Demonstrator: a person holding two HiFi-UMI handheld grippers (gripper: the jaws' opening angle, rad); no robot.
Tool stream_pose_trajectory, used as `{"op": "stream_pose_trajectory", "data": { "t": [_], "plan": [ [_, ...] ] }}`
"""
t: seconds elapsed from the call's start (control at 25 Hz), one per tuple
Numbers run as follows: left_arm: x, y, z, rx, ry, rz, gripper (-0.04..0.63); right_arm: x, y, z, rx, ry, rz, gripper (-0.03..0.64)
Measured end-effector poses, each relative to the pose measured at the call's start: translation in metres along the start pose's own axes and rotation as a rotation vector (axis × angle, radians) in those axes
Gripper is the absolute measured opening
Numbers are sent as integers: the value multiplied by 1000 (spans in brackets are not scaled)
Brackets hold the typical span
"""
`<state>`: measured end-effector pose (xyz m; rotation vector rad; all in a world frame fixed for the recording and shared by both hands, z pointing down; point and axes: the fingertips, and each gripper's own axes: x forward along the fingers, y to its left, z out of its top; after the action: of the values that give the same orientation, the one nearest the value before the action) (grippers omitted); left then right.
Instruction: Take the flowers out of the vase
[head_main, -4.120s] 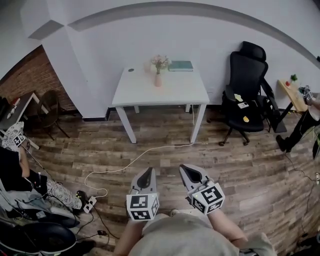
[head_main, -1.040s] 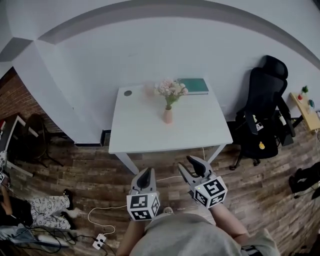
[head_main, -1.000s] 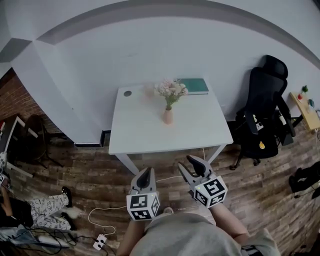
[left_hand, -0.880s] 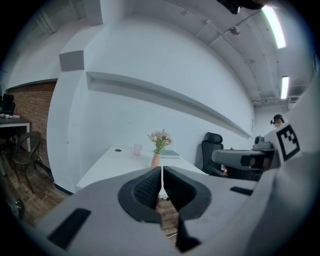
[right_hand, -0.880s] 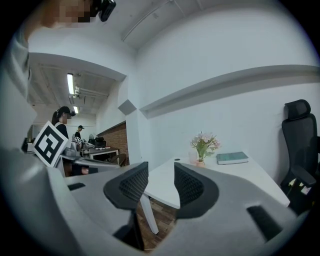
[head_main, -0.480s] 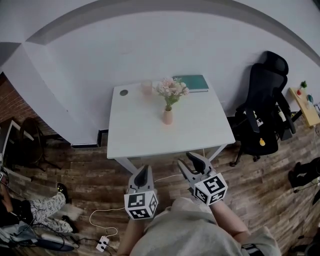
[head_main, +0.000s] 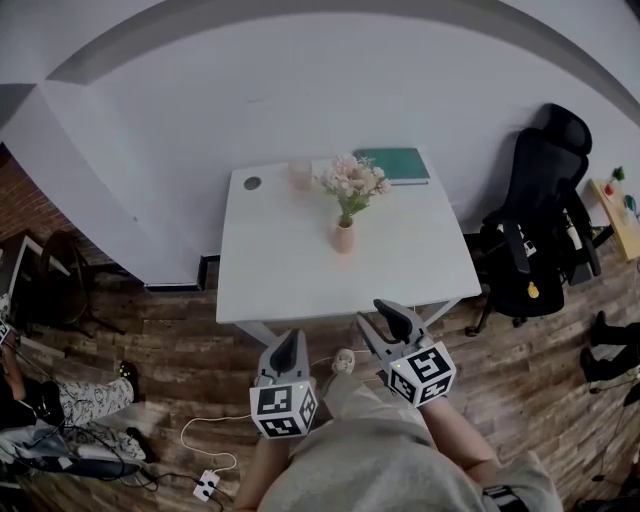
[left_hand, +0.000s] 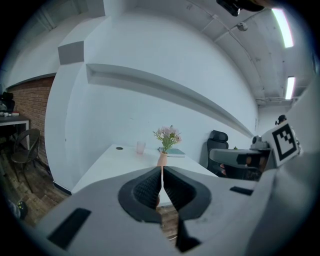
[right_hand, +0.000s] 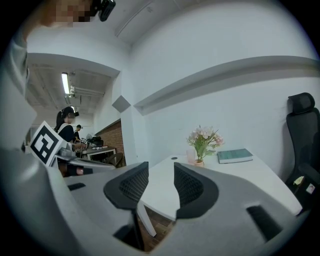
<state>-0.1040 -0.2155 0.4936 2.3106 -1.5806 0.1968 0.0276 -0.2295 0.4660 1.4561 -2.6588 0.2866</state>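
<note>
A white surface (head_main: 290, 270) fills the centre of the head view, while at lower centre, well short of it, the left hand-held gripper (head_main: 287, 350) is clenched on nothing and the right hand-held gripper (head_main: 386, 316) stands released and empty. The slim pink vase (head_main: 344, 238) stands just right of the frame's centre, the flowers (head_main: 354, 180) upright in it, untouched. The vase looks narrow and light: it may tip, or lift with the stems, if the flowers are pulled with nothing steadying it, and a hard pinch may crush the stems.
</note>
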Motion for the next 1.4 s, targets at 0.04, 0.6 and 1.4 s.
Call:
{"op": "stream_pose_trajectory", "data": {
  "t": [0.04,0.6,1.4],
  "plan": [
    [5,2,2,4,0,0,12,6,-4,2,-2,-3,1,161],
    [93,33,40,15,1,17,12,94,-71,23,-26,20,-18,161],
    [194,55,67,10,38,10,12,194,-154,0,4,128,-47,178]
  ]
}}
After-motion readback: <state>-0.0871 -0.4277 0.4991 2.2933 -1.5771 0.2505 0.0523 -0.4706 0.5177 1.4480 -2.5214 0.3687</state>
